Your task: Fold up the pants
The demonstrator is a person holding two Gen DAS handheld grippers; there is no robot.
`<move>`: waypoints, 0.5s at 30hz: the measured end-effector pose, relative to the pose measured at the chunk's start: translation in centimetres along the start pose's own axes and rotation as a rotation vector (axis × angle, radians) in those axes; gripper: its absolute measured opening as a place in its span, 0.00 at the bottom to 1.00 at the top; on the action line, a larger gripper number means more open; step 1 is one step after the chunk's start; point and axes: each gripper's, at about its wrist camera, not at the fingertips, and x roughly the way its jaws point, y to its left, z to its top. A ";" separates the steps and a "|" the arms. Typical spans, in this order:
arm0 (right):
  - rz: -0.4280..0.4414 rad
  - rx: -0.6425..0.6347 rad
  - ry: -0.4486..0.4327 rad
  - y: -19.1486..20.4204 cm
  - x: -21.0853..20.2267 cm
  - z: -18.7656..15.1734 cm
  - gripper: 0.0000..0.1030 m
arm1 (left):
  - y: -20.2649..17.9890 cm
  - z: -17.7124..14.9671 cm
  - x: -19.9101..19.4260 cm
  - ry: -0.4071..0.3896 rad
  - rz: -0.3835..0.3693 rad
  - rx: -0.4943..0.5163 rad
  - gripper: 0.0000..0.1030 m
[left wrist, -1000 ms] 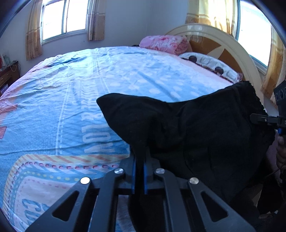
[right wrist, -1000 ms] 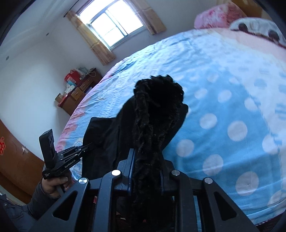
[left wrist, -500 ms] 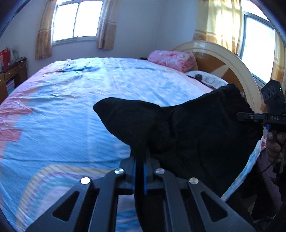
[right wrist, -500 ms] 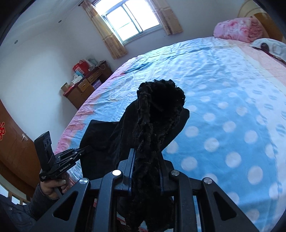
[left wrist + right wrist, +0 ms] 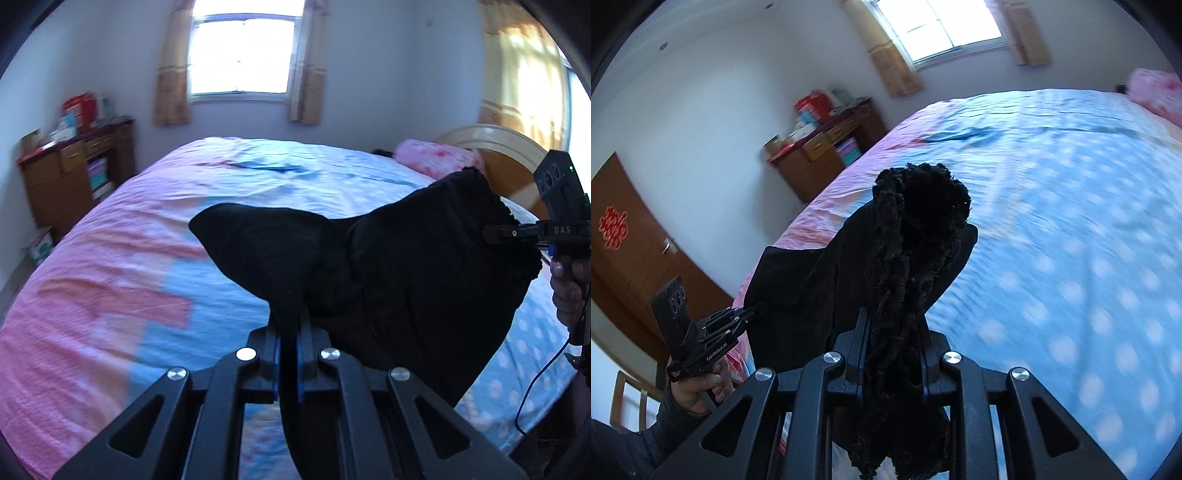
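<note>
Black fleece-lined pants (image 5: 417,280) hang in the air above the bed (image 5: 110,280), stretched between both grippers. My left gripper (image 5: 287,332) is shut on a thin corner of the pants at the bottom centre of the left wrist view. In the right wrist view my right gripper (image 5: 892,332) is shut on a thick, fuzzy bunch of the pants (image 5: 916,236). Each view also shows the other gripper: the right gripper (image 5: 491,233) at the cloth's right edge, the left gripper (image 5: 757,308) at the cloth's left edge, both in a person's hands.
The bed sheet (image 5: 1071,229) is blue with white dots and pink patches. A pink pillow (image 5: 439,162) lies by the curved headboard (image 5: 498,147). A wooden dresser (image 5: 74,177) stands left of the bed under a window (image 5: 240,51). A brown door (image 5: 624,251) is at far left.
Both grippers have swung sideways and risen a little with the pants held between them; the views now face the window and dresser. The grips are unchanged.
</note>
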 end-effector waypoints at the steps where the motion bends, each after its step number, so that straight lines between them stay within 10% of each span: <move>1: 0.007 -0.005 0.010 0.2 1.0 0.6 0.20 | 1.1 -0.2 0.0 0.002 0.023 -0.015 0.06; 15: 0.064 -0.017 0.153 1.1 17.0 3.9 0.20 | 8.9 -3.5 3.8 0.093 0.151 -0.114 0.06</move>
